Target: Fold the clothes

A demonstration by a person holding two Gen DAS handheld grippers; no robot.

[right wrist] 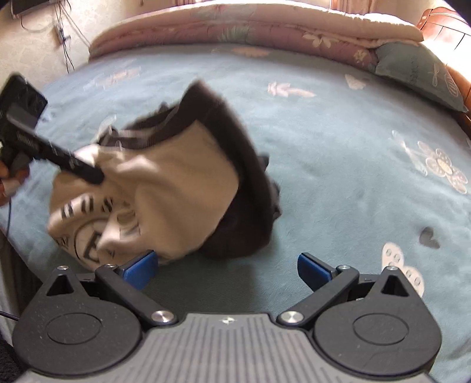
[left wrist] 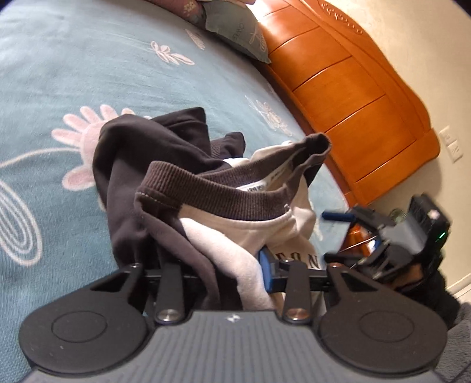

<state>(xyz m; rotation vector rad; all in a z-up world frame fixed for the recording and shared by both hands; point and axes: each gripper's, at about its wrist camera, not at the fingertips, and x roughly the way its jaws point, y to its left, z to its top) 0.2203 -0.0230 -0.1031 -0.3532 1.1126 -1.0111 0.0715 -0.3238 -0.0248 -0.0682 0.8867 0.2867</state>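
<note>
Left gripper (left wrist: 235, 280) clamped on a sweatshirt (right wrist: 164, 188), right gripper (right wrist: 226, 269) empty above the bed.

The left jaws are closed tight on the bunched cream-and-dark-brown sweatshirt near its ribbed collar (left wrist: 212, 191), holding it up off the teal flowered bedspread (right wrist: 338, 165). The right jaws stand wide apart, gripping nothing, just beside the garment's printed front. Beyond lie a green pillow (right wrist: 418, 70), a rolled pink quilt (right wrist: 250, 26) and an orange wooden headboard (left wrist: 347, 97).

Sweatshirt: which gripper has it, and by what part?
The left gripper is shut on the sweatshirt, on bunched fabric just below the collar. The right gripper is open, empty.
</note>
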